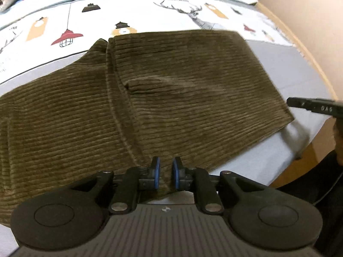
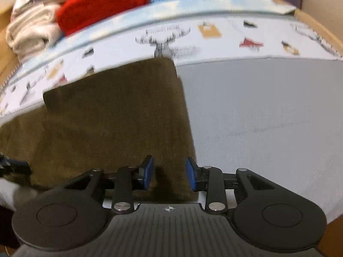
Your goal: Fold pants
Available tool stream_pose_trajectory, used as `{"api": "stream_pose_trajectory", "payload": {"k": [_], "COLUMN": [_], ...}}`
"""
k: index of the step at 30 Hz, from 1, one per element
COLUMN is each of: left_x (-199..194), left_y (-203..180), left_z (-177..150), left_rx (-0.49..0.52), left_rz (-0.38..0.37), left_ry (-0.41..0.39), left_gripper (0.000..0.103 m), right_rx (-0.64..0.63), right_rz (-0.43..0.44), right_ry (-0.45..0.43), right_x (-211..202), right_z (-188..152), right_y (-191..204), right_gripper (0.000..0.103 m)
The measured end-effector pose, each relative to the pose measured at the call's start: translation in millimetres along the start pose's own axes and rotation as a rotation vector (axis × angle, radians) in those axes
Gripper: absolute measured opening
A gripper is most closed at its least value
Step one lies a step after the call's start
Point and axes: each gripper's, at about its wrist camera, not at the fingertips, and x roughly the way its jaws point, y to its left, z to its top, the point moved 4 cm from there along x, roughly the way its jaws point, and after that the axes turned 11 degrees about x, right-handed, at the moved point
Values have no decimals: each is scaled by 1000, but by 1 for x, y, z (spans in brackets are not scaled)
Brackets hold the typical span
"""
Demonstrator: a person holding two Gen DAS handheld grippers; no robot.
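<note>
Olive-brown corduroy pants (image 1: 133, 107) lie flat on a bed, one part folded over another, with a seam running down the middle. My left gripper (image 1: 166, 172) is open a little, blue pads either side of the pants' near edge. My right gripper (image 2: 169, 172) is open wider over the near right corner of the pants (image 2: 111, 117). One finger of the right gripper (image 1: 310, 107) shows at the right edge of the left wrist view, beside the pants' right edge.
The bed has a grey sheet (image 2: 268, 117) and a white printed cover with lamps and deer (image 1: 150, 15). Folded red and cream laundry (image 2: 64, 15) sits at the far left. A wooden bed frame (image 1: 308, 57) runs along the right by a wall.
</note>
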Motion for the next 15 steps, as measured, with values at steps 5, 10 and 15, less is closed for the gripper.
{"api": "stream_pose_trajectory", "payload": {"k": [5,10,15], "left_x": [2,0,-9], "left_y": [2,2,7], "left_z": [4,2,-4], "left_rx": [6,6,-10], "left_rz": [9,17,23], "left_ry": [5,2,-11], "left_gripper": [21,26,33], "right_rx": [-29,15,-31], "right_rz": [-102,-93,-51], "right_ry": [91,-35,-127], "right_x": [19,-2,-14], "right_z": [-8,4,16], "right_y": [-3,1,27], "right_gripper": [40,41,42]}}
